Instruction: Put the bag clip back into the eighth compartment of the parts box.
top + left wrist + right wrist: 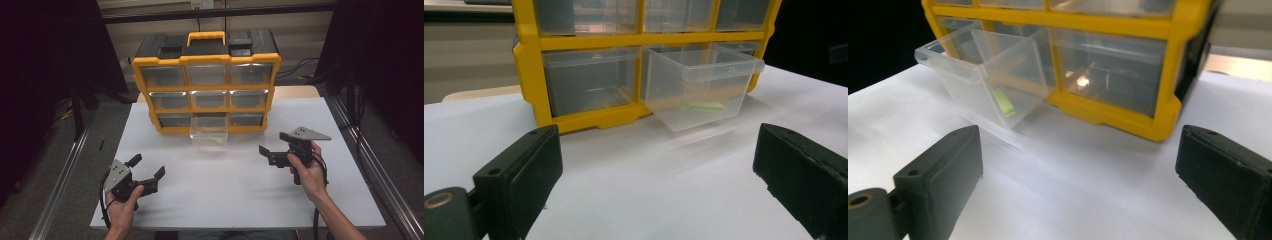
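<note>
A yellow and black drawer cabinet (206,80) stands at the back of the white table (235,190). Its bottom middle clear drawer (209,133) is pulled out toward me, and a small light-green piece (704,105) lies inside it, also seen as the green piece (1005,103) from the other side. My left gripper (147,167) rests near the front left, open, jaws empty, pointing toward the cabinet. My right gripper (272,144) is held at the right, open and empty, jaws pointing left toward the drawer (983,75). Both stand well short of the drawer (699,82).
The cabinet (589,65) has other clear drawers, all pushed in, and a yellow handle (206,37) on top. Metal rails (62,175) run along both sides of the table. Dark curtains flank the scene. Bare tabletop lies between the grippers.
</note>
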